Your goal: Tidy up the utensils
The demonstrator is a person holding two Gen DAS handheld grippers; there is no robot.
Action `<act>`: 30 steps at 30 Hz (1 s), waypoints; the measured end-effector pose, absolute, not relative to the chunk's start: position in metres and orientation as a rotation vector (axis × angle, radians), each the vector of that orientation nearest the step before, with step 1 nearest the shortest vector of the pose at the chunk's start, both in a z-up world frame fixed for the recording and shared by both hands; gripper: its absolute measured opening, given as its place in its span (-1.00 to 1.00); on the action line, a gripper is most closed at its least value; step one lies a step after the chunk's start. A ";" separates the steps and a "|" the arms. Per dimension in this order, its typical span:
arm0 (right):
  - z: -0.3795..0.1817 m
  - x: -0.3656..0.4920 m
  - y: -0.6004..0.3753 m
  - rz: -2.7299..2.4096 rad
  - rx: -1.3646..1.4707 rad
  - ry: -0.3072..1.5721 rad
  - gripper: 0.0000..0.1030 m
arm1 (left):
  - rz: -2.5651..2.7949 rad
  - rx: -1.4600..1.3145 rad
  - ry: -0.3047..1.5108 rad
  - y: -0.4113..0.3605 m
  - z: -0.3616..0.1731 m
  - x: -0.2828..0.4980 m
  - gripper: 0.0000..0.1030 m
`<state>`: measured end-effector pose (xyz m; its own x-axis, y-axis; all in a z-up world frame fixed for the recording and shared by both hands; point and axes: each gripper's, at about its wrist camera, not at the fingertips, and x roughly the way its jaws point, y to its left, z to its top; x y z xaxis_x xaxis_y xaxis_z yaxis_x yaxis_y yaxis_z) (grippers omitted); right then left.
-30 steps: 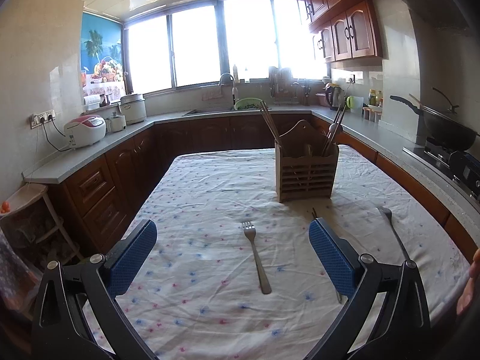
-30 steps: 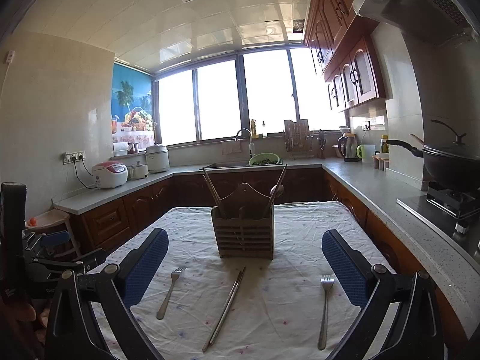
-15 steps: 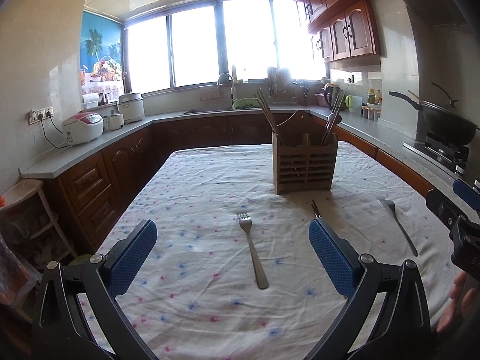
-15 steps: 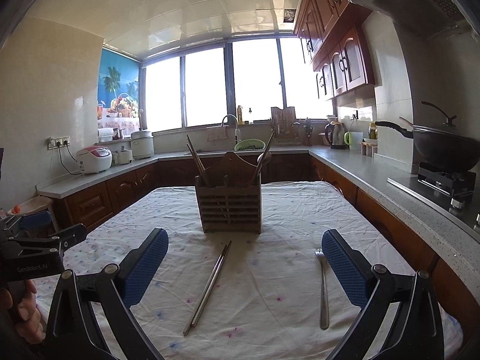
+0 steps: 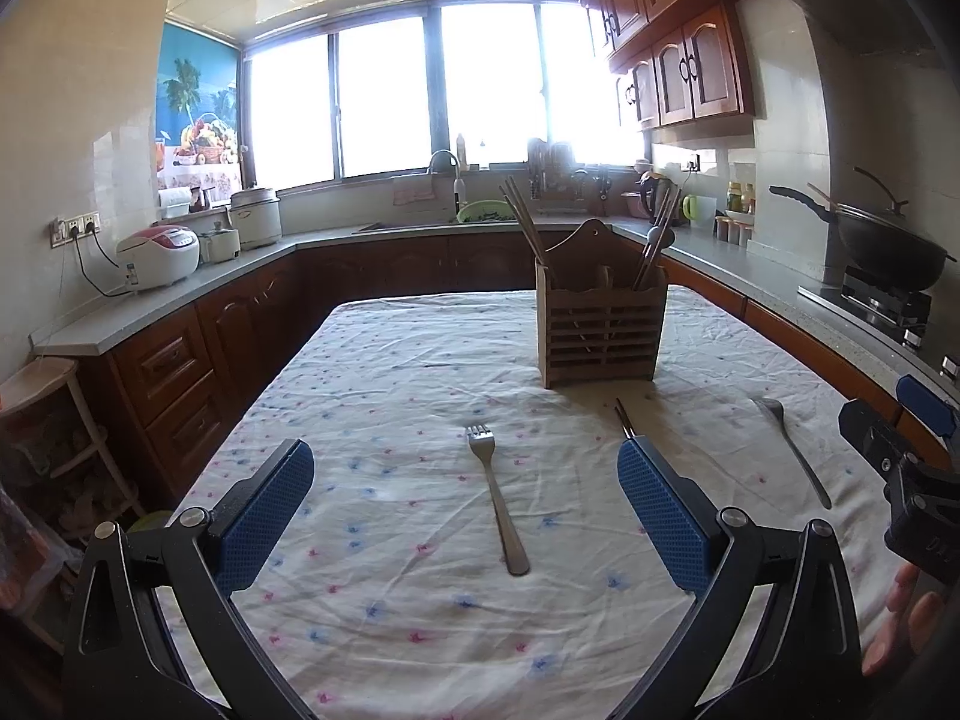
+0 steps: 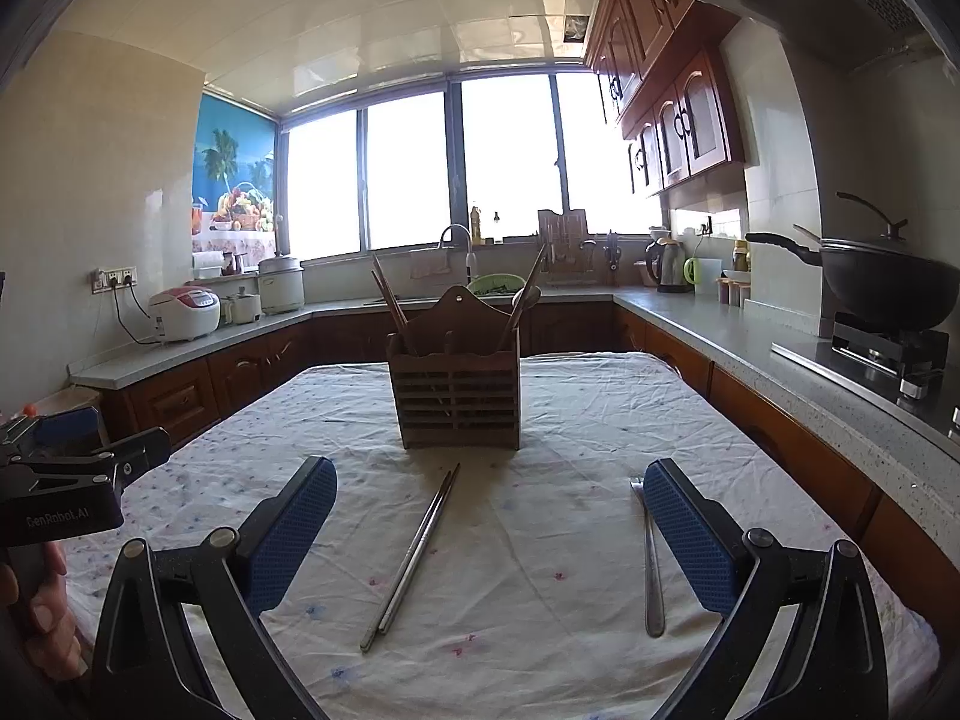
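Left wrist: fork between open jaws.

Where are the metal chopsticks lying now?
In the right wrist view, the metal chopsticks lie on the tablecloth before the wooden holder, left of a fork.

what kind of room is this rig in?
Almost certainly a home kitchen: a wok sits on a gas burner, a sink faucet stands under the window, and a rice cooker is on the counter. The work surface is a cloth-covered table.
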<state>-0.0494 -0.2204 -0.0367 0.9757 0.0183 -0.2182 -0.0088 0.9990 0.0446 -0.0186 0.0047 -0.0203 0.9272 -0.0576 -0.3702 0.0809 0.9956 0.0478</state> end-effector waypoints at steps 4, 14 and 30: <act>-0.036 -0.048 -0.221 0.013 0.041 0.224 1.00 | -0.089 0.067 0.351 0.004 -0.017 -0.015 1.00; -0.016 -0.029 -0.235 0.023 0.071 0.225 1.00 | -0.147 0.049 0.433 0.000 -0.009 0.017 1.00; -0.034 -0.021 -0.214 0.000 0.057 0.341 1.00 | -0.075 -0.022 0.496 0.008 -0.030 0.010 1.00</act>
